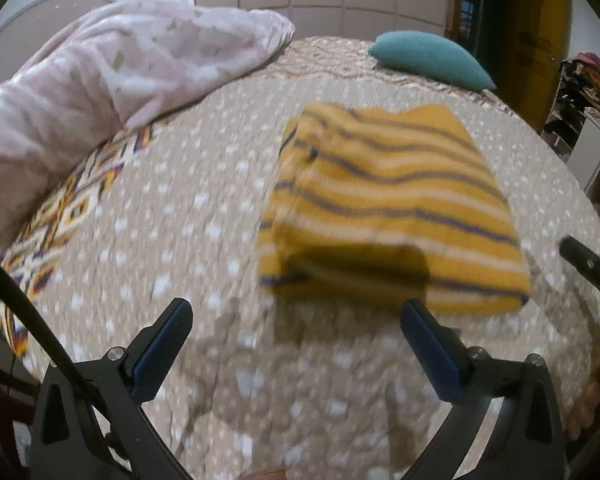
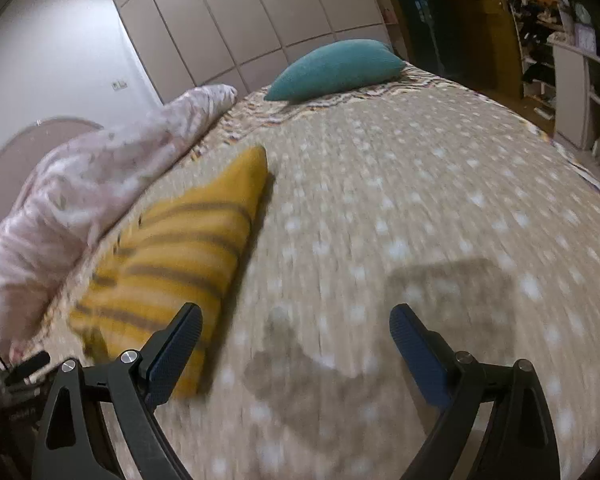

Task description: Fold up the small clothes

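The left hand-held gripper (image 1: 296, 316) hangs over the bed with its two blue-padded fingers (image 1: 162, 344) spread wide and nothing between them. Just ahead of its right finger lies the folded garment (image 1: 388, 208) — a mustard-yellow knit with dark and pale stripes, folded into a thick rectangle and lying flat on the bedspread (image 1: 172, 208). The near edge of the fold sits close to the fingertip, though motion blur makes it hard to say whether they touch. At the far right edge of this view a dark part of the other tool pokes in.

The right hand-held gripper (image 2: 296, 320) is likewise wide open and empty, its fingers (image 2: 418, 354) over bare bedspread (image 2: 400, 184). From this camera the folded garment (image 2: 180, 248) lies to the left, its near corner passing behind the left finger; contact cannot be judged through the blur.

The bedspread is beige with pale spots, and a strip of bright geometric pattern (image 1: 60, 216) shows along its left side. Further out, a bunched pinkish-white blanket (image 1: 112, 76) is heaped along the left edge of the bed, well apart from the garment. A teal pillow (image 2: 336, 68) rests at the far end of the bed. Beyond it stand pale wardrobe doors (image 2: 228, 16), and cluttered shelves (image 2: 572, 44) line the right side of the room.
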